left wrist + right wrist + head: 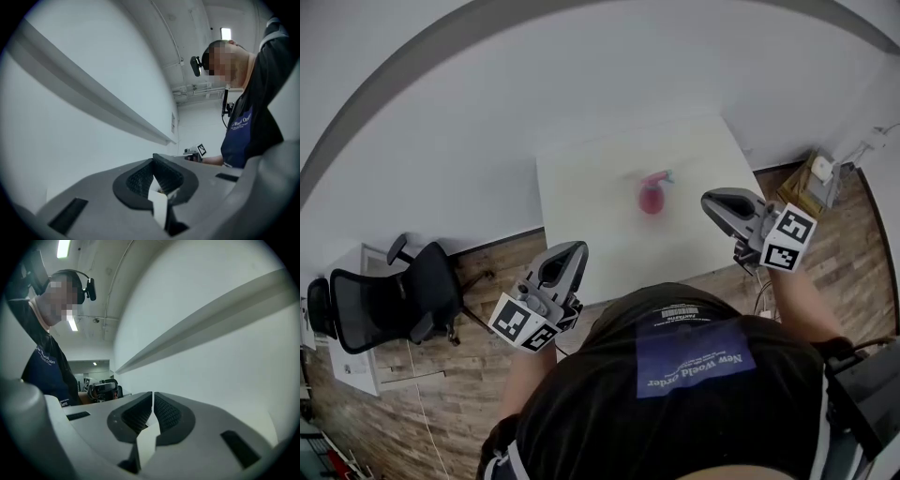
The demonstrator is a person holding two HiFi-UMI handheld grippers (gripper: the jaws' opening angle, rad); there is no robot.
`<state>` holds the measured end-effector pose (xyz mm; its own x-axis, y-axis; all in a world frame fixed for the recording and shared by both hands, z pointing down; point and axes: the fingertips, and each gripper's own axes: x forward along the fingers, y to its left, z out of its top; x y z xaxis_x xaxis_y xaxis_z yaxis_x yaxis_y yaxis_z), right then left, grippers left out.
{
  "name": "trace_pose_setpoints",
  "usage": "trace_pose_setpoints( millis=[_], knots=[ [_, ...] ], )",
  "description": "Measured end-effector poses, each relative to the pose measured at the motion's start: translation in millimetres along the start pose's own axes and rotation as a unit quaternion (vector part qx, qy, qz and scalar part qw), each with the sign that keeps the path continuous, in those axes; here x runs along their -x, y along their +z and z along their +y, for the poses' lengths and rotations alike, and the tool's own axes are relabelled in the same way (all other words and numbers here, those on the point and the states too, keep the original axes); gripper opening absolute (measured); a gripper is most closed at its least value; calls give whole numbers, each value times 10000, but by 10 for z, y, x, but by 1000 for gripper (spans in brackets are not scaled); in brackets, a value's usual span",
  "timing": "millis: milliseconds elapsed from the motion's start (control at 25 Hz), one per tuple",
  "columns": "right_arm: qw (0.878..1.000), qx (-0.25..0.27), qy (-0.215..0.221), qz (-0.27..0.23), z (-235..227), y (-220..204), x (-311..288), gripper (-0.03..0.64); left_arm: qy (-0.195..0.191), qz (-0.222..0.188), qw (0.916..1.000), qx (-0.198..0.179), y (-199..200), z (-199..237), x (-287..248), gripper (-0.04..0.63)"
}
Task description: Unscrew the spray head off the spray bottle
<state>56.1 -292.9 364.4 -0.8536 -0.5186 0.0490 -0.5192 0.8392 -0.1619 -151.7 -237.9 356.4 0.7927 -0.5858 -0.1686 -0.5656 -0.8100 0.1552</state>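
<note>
While the black office chair [389,300] sits way off left on the wood floor [469,375], the left tool [572,250] hangs over the near edge of the white counter [591,216], jaws pressed together on nothing. The pink spray bottle [652,195], pretty blurry, sits on the counter right of center. Near it, not touching, the right tool [713,200] is closed and empty too.

There is one white table [609,187] with one pink spray bottle [652,195] on it. There are two grippers, one left gripper [572,248] and one right gripper [711,200]. There are two marker cubes [523,323], one on each gripper. There is one black office chair [389,300], one person [675,394] and one grey ledge [93,98] on the wall
</note>
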Motion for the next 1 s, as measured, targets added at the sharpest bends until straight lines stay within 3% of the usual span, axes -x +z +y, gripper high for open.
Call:
trace_pose_setpoints(
  millis=[320, 560, 960, 1000],
  knots=[
    [9995, -172, -51, 253, 49, -195, -573, -2, -263, 132, 9995, 68, -125, 432, 183, 2],
    [9993, -148, 156, 308, -79, -200, -660, -2, -105, 100, 9998, 166, -206, 562, 87, 2],
    [9951, -169, 952, 224, -924, -124, -261, 1, 472, 247, 9986, 53, -344, 329, -924, 3],
    [9939, -175, 1059, 233, -1024, -112, -200, 24, 555, 272, 9981, 34, -368, 291, -1039, 2]
  ],
)
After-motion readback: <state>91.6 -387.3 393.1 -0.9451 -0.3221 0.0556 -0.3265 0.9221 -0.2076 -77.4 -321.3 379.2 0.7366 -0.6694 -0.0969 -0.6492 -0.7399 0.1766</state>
